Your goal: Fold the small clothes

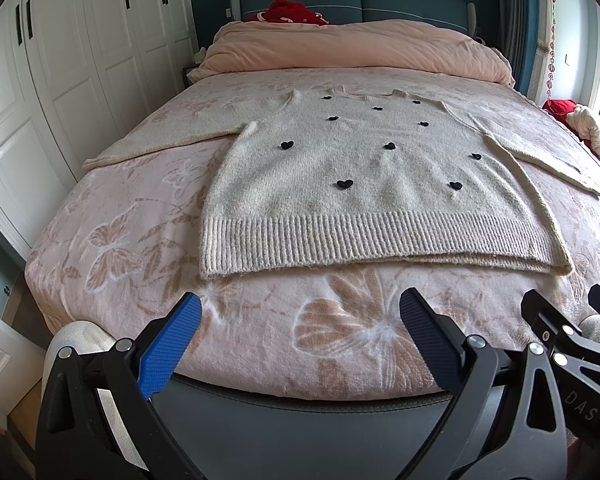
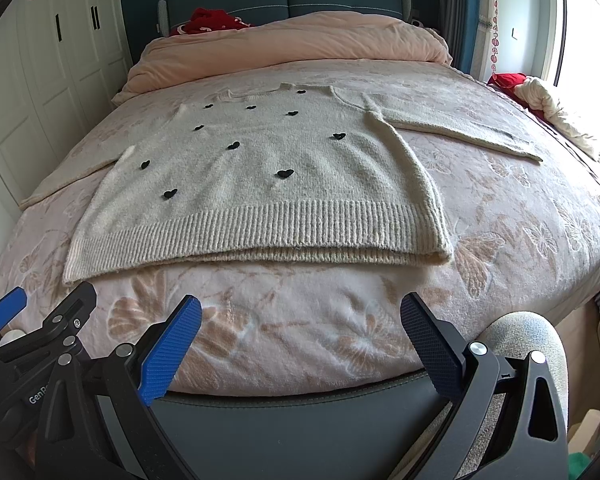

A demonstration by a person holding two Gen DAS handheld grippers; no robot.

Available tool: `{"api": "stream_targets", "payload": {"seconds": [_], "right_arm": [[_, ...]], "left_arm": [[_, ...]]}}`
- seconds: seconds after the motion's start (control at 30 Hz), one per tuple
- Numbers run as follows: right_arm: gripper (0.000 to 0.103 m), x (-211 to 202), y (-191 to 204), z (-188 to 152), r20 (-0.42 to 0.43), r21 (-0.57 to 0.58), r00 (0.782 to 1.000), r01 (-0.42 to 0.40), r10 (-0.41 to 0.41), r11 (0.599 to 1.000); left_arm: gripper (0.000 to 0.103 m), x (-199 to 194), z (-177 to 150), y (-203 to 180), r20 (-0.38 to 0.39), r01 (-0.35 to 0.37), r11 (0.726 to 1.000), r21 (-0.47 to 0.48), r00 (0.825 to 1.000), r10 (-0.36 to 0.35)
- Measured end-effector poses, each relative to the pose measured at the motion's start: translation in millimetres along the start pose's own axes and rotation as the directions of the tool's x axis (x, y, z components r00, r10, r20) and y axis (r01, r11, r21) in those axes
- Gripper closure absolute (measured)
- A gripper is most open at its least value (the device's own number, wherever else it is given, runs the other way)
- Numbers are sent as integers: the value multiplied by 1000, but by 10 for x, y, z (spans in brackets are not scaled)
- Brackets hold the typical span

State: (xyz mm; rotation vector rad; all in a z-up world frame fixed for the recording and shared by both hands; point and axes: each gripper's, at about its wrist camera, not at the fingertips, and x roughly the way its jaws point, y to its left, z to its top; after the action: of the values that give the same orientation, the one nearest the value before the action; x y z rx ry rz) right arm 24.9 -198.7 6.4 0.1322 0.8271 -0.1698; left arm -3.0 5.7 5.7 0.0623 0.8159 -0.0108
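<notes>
A cream knit sweater (image 1: 364,172) with small black hearts lies flat and face up on the bed, sleeves spread out to both sides, ribbed hem toward me. It also shows in the right wrist view (image 2: 268,184). My left gripper (image 1: 300,320) is open and empty, hovering over the foot of the bed, short of the hem. My right gripper (image 2: 300,320) is open and empty too, just to the right of the left one, also short of the hem. The right gripper's edge shows in the left wrist view (image 1: 572,328).
The bed has a pink butterfly-patterned blanket (image 1: 140,216) and a dark footboard (image 1: 300,400). A folded pink duvet (image 1: 340,48) lies by the headboard. White wardrobes (image 1: 60,80) stand on the left. Red and cream clothes (image 2: 540,96) lie at the right edge.
</notes>
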Motion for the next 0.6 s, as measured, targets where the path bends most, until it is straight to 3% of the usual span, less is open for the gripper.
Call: {"api": "stream_targets", "payload": {"seconds": [0.23, 0.37, 0.5, 0.6], "right_arm": [[5, 19, -3, -10, -5, 4, 1000, -7, 7, 1000], [5, 68, -73, 59, -3, -29, 998, -58, 58, 998], [5, 219, -644, 387, 23, 40, 998, -61, 60, 997], [5, 461, -1366, 740, 25, 169, 999, -32, 29, 985]], "left_arm": [[6, 2, -2, 19, -5, 5, 1000, 0, 1000, -5], [5, -23, 67, 147, 7, 54, 998, -30, 999, -53], [5, 18, 273, 419, 6, 94, 987, -131, 996, -94], [5, 102, 450, 634, -3, 77, 977, -199, 997, -79]]}}
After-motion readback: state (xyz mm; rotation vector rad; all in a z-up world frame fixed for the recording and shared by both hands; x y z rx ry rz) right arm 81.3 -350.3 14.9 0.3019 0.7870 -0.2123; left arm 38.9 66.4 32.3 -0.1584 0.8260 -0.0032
